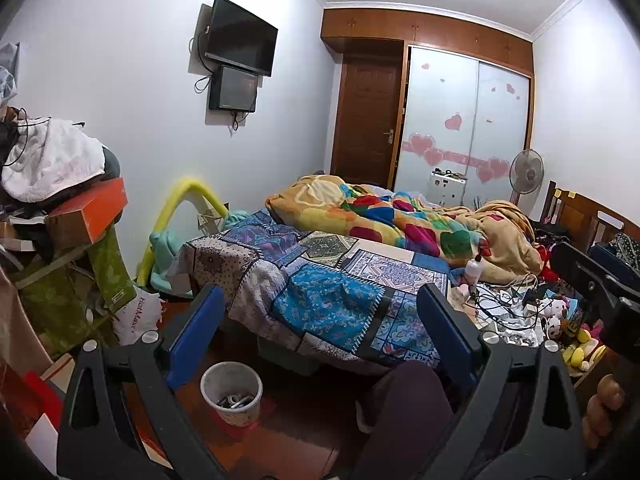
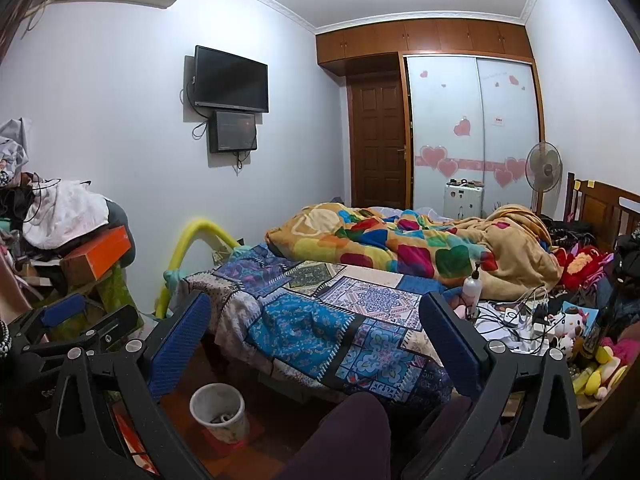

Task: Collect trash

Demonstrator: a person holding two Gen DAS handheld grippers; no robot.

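Both sets of fingers are spread wide and hold nothing. In the left wrist view the left gripper point(image 1: 316, 316) frames the foot of the bed, its blue fingers point(image 1: 192, 332) apart with only the patchwork cover between them. The right gripper point(image 2: 316, 328) is released in the same way, its fingers point(image 2: 450, 340) standing clear of everything.

Just below the left gripper, at about 7 o'clock in its view, a white waste bin point(image 1: 231, 392) stands on the floor near the foot of the bed point(image 1: 328, 300). It looks like the place for the trash. A few pale scraps lie at its bottom; what they are cannot be told. The same bin sits at 7 o'clock in the right wrist view.

Further out, at 4 o'clock, the bedside clutter point(image 1: 516, 312) spreads over the mattress edge: tangled white cables, chargers, crumpled pale papers, a white pump bottle point(image 1: 474, 270) and soft toys. At 9 o'clock a pile of boxes and clothes point(image 1: 60, 200) leans against the wall.

Judged from this, the task is barely begun or only at its start: nothing is gripped, the bin is nearly empty, and the likely trash among the papers at 4 o'clock is untouched. Sorting true rubbish from chargers and toys remains.
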